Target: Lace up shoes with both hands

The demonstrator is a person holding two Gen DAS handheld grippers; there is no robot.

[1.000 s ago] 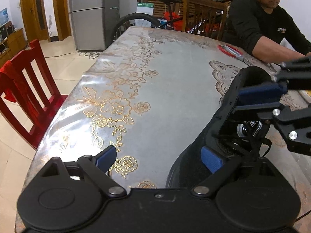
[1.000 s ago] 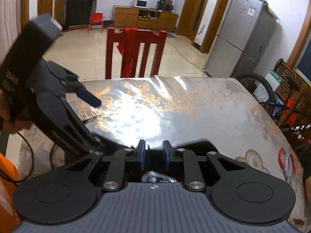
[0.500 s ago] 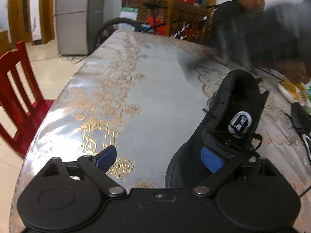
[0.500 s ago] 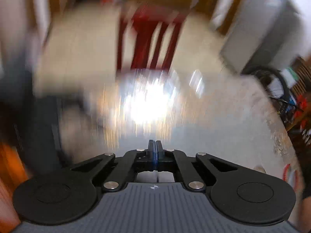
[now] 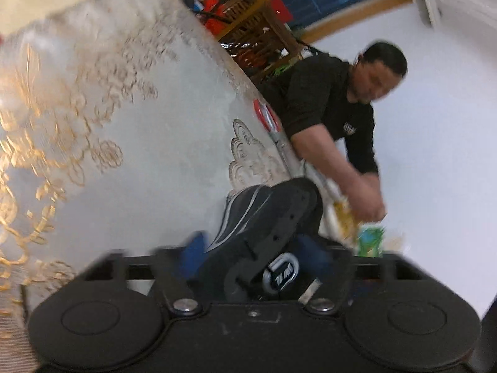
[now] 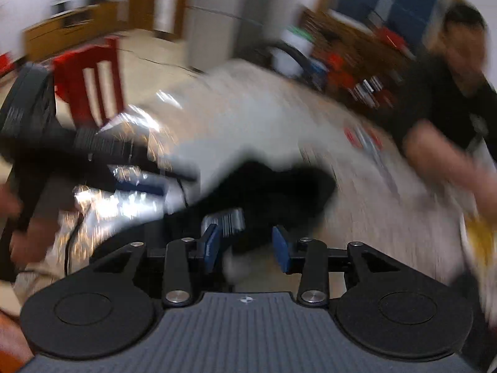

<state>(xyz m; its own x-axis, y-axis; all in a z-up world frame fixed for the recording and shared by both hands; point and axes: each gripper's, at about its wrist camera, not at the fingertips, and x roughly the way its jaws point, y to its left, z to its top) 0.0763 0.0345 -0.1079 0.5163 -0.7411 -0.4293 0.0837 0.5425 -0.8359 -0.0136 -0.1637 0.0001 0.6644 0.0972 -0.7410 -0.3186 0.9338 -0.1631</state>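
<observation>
A black shoe [image 5: 264, 217] with grey side stripes lies on the flowered table [image 5: 139, 155]; its tongue label [image 5: 281, 275] faces me. My left gripper [image 5: 253, 251] is tilted and closing, and the shoe's eyelet flap and tongue fill the gap between its blue pads [image 5: 192, 255]. In the blurred right wrist view the shoe [image 6: 279, 183] is a dark shape just ahead of my right gripper [image 6: 247, 245]. That gripper's jaws are opening, with a dark edge of the shoe and a white blur between them, untouched. The laces are too blurred to follow.
A person in a black top [image 5: 326, 108] leans over the table's far side, hands at a plate of yellow food [image 5: 341, 217]. Red-handled scissors [image 5: 265, 115] lie near them. A red chair [image 6: 90, 77] stands beyond the table's other end.
The left gripper has rolled, dropped onto the shoe and narrowed its jaws around the upper. The right gripper swung towards the shoe and went from shut to open.
</observation>
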